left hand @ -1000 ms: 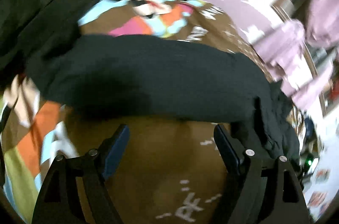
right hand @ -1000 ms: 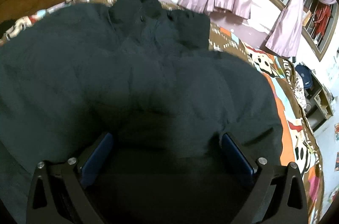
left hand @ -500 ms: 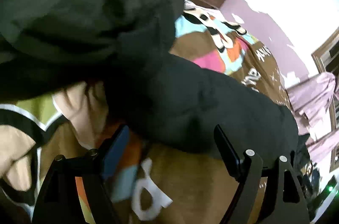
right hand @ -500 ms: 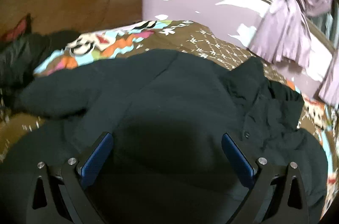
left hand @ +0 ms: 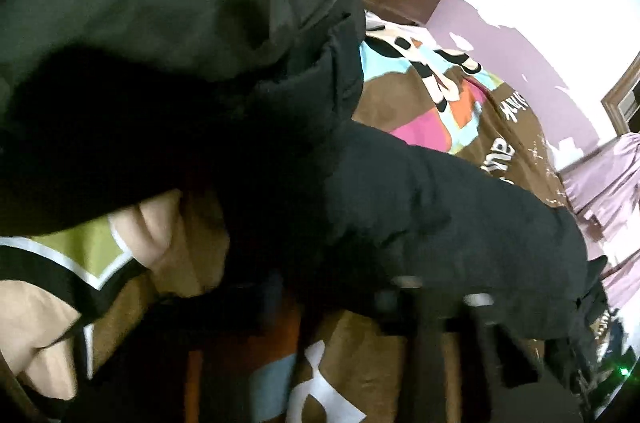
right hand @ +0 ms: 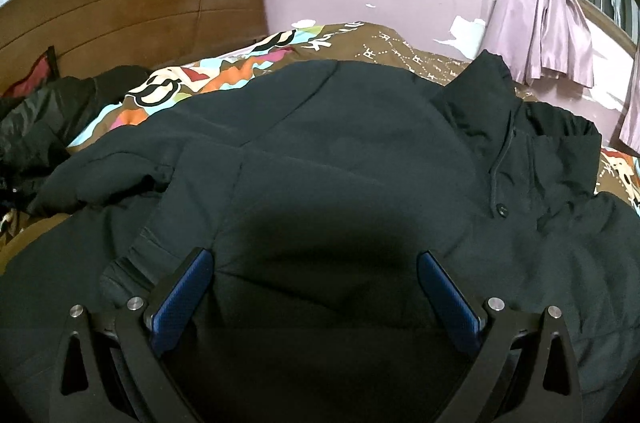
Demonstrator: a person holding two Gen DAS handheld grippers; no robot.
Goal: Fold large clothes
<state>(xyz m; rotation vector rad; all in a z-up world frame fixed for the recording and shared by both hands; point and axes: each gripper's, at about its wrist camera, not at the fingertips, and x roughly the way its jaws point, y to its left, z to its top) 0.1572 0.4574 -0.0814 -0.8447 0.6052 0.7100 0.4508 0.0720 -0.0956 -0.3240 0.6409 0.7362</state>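
Note:
A large black padded jacket lies spread on the patterned bedspread, collar at the right. One black sleeve runs across the left wrist view. My left gripper is low at that sleeve's end. Its jaws are blurred and closing, and the sleeve's edge sits between them. My right gripper hovers over the jacket's body. It is open, and its blue pads stand wide apart with only flat fabric below them.
A second dark garment is heaped at the upper left by the wooden headboard; it also shows as the dark garment. Lilac curtains hang at a window on the right. Bedspread shows beyond the sleeve.
The left gripper swung to the sleeve's end by the dark heap, and its wide jaws came together. The right view turned from the collar toward the headboard; its jaws stayed wide.

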